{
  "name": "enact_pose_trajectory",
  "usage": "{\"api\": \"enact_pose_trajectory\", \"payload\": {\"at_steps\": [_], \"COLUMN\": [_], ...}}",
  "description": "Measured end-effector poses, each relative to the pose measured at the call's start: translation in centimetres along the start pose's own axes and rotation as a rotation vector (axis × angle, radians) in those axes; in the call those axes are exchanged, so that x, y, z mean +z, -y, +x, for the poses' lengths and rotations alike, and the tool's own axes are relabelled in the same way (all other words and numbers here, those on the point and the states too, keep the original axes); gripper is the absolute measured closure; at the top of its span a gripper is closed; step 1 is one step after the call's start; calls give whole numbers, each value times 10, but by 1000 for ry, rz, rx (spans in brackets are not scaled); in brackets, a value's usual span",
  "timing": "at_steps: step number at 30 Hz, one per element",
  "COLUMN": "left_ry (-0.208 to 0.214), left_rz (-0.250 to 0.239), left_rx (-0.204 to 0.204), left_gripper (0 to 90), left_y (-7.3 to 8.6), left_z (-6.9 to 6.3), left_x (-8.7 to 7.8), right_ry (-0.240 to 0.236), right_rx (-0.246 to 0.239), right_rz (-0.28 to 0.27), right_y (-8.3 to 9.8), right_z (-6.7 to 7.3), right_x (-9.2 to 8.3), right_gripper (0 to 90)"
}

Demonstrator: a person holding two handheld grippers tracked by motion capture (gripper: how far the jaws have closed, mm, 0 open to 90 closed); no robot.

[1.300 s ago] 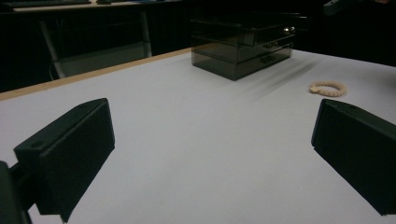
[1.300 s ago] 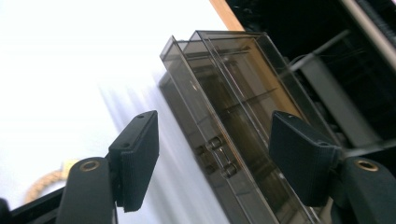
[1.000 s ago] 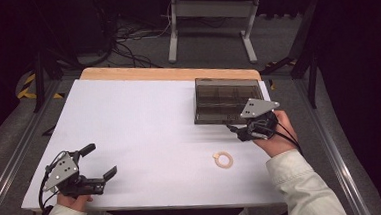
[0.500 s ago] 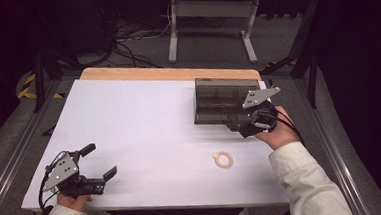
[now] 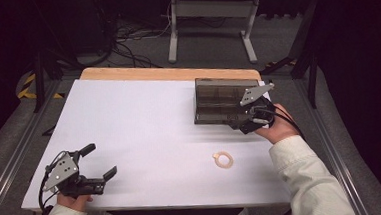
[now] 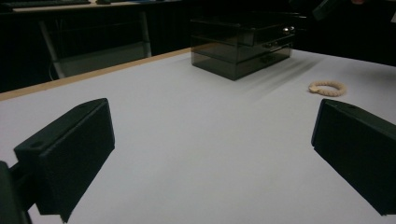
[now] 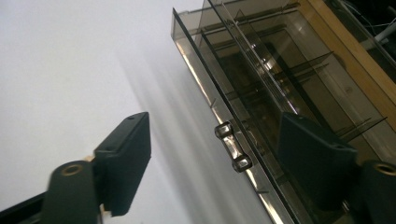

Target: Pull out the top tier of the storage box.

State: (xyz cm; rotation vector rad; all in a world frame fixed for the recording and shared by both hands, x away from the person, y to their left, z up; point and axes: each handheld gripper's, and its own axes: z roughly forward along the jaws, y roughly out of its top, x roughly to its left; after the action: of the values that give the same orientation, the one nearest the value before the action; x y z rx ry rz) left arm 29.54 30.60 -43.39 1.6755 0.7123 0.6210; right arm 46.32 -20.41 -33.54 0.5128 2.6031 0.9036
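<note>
Drawer handle [image 7: 232, 147] sits between the spread jaws of the right hand-held gripper [image 7: 224, 154], low on the smoked organizer [image 5: 218, 102] at the counter's [image 5: 144, 120] far right. I'd center first, then squeeze and pull straight. Left hand-held gripper [image 5: 97, 162] rests spread.

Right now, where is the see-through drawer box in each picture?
High view: the drawer box sits at the table's far right, beside the right gripper.
Left gripper view: it stands at the top, right of the middle.
Right gripper view: it runs down the right side, its handle between the open jaws.
Shared landmark: the white tabletop.
</note>
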Motion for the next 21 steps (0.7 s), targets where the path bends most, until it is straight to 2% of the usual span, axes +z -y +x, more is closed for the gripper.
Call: {"api": "enact_pose_trajectory", "payload": {"at_steps": [1, 6, 9, 11, 13, 14, 17, 21], "left_ry": [0, 1, 0, 1, 2, 2, 2, 3], "left_rz": [1, -1, 0, -1, -2, -2, -1, -1], "left_rx": [0, 0, 0, -1, -9, -8, 0, -1], "left_gripper": [2, 2, 2, 2, 2, 2, 2, 2], "left_y": [0, 0, 0, 0, 0, 0, 0, 0], "left_z": [0, 0, 0, 0, 0, 0, 0, 0], "left_x": [0, 0, 0, 0, 0, 0, 0, 0], "right_ry": [-5, 0, 8, 4, 7, -1, 16, 17], "right_rx": [-19, -63, -54, -71, -57, -82, -76, -120], "right_rz": [19, 49, 51, 69, 71, 82, 86, 120], "right_y": [0, 0, 0, 0, -1, -1, -1, -1], "right_z": [-2, -3, -4, -6, -6, -7, -6, -7], "right_x": [2, 11, 14, 18, 20, 22, 25, 32], "right_gripper": [319, 352, 351, 353, 364, 379, 389, 448]}}
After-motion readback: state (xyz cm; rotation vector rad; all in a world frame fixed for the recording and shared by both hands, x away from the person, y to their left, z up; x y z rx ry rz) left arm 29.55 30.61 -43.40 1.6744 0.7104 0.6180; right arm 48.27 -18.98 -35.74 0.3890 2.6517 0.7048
